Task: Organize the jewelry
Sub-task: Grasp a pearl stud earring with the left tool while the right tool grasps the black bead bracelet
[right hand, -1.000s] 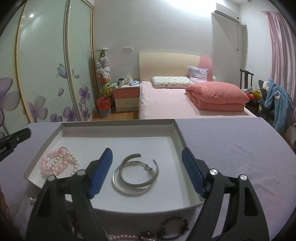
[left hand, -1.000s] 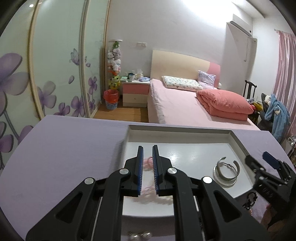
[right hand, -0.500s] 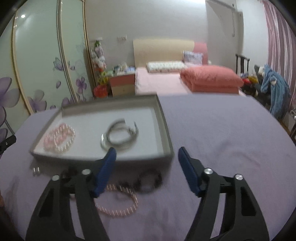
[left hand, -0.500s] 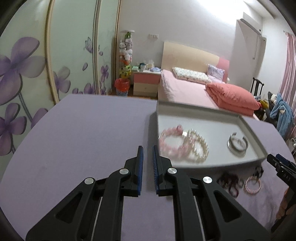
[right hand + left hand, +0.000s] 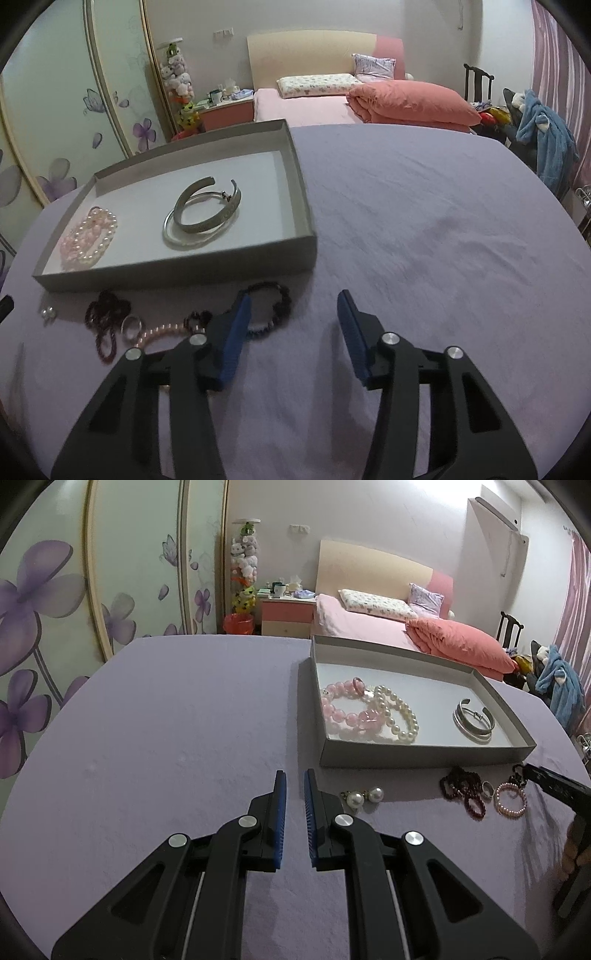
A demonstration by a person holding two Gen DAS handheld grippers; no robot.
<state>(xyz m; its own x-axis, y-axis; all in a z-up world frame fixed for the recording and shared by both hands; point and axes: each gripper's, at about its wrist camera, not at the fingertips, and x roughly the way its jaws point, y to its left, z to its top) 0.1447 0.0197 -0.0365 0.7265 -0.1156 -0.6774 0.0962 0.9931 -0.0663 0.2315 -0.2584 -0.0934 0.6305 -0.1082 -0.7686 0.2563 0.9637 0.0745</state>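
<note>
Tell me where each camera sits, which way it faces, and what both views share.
Left wrist: sits behind the left tongs, facing across the purple table toward the bed; its nearly shut tongs show, plus the right tongs' tip at the right edge.
Right wrist: sits behind the right tongs, open, facing the same way from further right.
Shared: the tray with bracelets, loose jewelry before it, and the bed.

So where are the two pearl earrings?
In the left wrist view, the pearl earrings lie on the purple table, just before the grey box, right of the left tongs.
</note>
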